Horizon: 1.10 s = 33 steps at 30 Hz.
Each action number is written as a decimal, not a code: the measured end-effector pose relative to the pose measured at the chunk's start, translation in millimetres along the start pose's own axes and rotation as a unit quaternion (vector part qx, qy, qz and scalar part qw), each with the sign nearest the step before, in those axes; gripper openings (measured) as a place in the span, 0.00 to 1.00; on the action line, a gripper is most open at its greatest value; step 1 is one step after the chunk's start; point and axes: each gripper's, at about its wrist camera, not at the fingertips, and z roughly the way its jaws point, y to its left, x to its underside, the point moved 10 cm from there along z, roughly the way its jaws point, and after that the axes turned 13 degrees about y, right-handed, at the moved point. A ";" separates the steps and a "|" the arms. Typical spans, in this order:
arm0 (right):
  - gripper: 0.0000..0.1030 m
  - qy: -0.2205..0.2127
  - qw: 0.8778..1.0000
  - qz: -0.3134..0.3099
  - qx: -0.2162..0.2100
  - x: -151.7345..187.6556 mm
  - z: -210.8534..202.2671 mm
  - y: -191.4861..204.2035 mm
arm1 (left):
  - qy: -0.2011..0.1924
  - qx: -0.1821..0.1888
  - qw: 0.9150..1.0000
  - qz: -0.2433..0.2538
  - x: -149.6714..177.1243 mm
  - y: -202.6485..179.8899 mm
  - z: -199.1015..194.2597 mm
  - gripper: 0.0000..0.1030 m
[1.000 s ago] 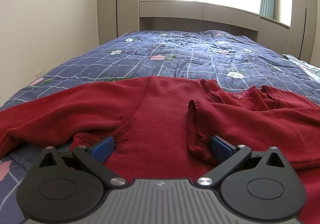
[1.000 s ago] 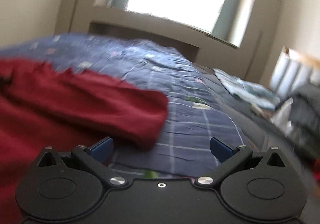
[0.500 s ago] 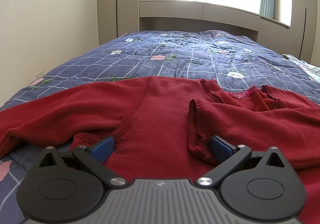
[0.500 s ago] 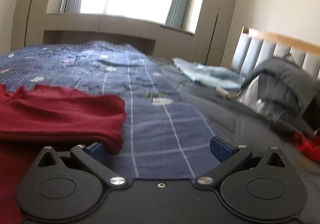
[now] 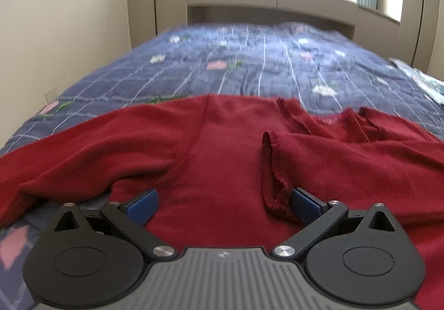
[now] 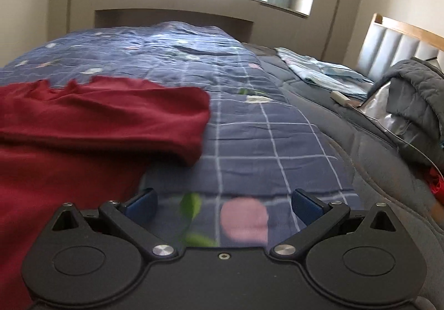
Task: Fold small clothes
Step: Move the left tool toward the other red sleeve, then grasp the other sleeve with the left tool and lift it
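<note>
Red long-sleeve top (image 5: pixel 227 160) lies flat on the blue checked quilt (image 5: pixel 249 60), neckline at 12 o'clock of the body in the left wrist view. 1 sleeve is already folded across the chest, cuff (image 5: pixel 273 171) ending near 2 o'clock of the left gripper (image 5: pixel 223 200); likely laid there to narrow the garment. Other sleeve (image 5: pixel 83 149) is spread out toward 9 o'clock, not yet folded.

Left gripper: jaws wide apart, holding nothing, low over the torso between armpit and cuff, probably lined up for the unfolded sleeve.

Right gripper (image 6: pixel 223 200): jaws apart, empty, over bare quilt; folded shoulder edge (image 6: pixel 191 127) at 11 o'clock. Grey jacket (image 6: pixel 410 93) and light folded cloth (image 6: pixel 324 71) at 2 o'clock, well apart from the top.
</note>
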 end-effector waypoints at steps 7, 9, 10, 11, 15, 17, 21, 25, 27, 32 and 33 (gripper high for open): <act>0.99 -0.027 0.997 -0.024 -0.065 0.9 -55.5 43.0 | 0.028 0.040 0.994 -0.095 30.5 78.0 -46.7 1.00; 0.99 -0.033 0.994 -0.042 -0.094 2.6 -69.6 66.7 | 0.028 0.022 0.991 -0.132 44.2 117.0 -54.9 1.00; 0.99 -0.033 0.992 -0.052 -0.111 5.2 -75.2 80.0 | 0.029 0.011 0.988 -0.154 51.9 140.1 -58.7 1.00; 0.99 -0.033 0.989 -0.061 -0.129 8.7 -80.2 93.9 | 0.026 0.001 0.984 -0.175 59.2 163.7 -62.4 1.00; 0.99 -0.041 0.979 -0.089 -0.177 20.4 -92.1 136.3 | 0.006 -0.035 0.962 -0.272 82.4 245.7 -71.9 1.00; 0.99 -0.050 0.978 -0.092 -0.178 24.6 -93.5 148.5 | -0.011 -0.035 0.944 -0.328 91.3 280.4 -75.7 1.00; 0.99 -0.056 0.980 -0.101 -0.162 36.3 -86.8 160.3 | -0.071 -0.013 0.914 -0.400 93.3 320.6 -81.1 1.00; 0.99 -0.048 0.982 -0.102 -0.149 38.7 -80.2 159.6 | -0.107 -0.015 0.887 -0.448 87.8 339.7 -76.4 0.95; 1.00 -0.044 0.982 -0.098 -0.155 40.7 -78.2 158.6 | -0.115 -0.025 0.875 -0.469 83.3 347.0 -72.9 0.85; 1.00 -0.033 0.981 -0.088 -0.170 43.5 -73.1 156.2 | -0.109 -0.052 0.857 -0.501 87.9 364.2 -63.1 0.20; 1.00 -0.031 0.981 -0.086 -0.172 43.6 -72.6 156.1 | -0.110 -0.051 0.851 -0.511 88.6 368.3 -59.7 0.17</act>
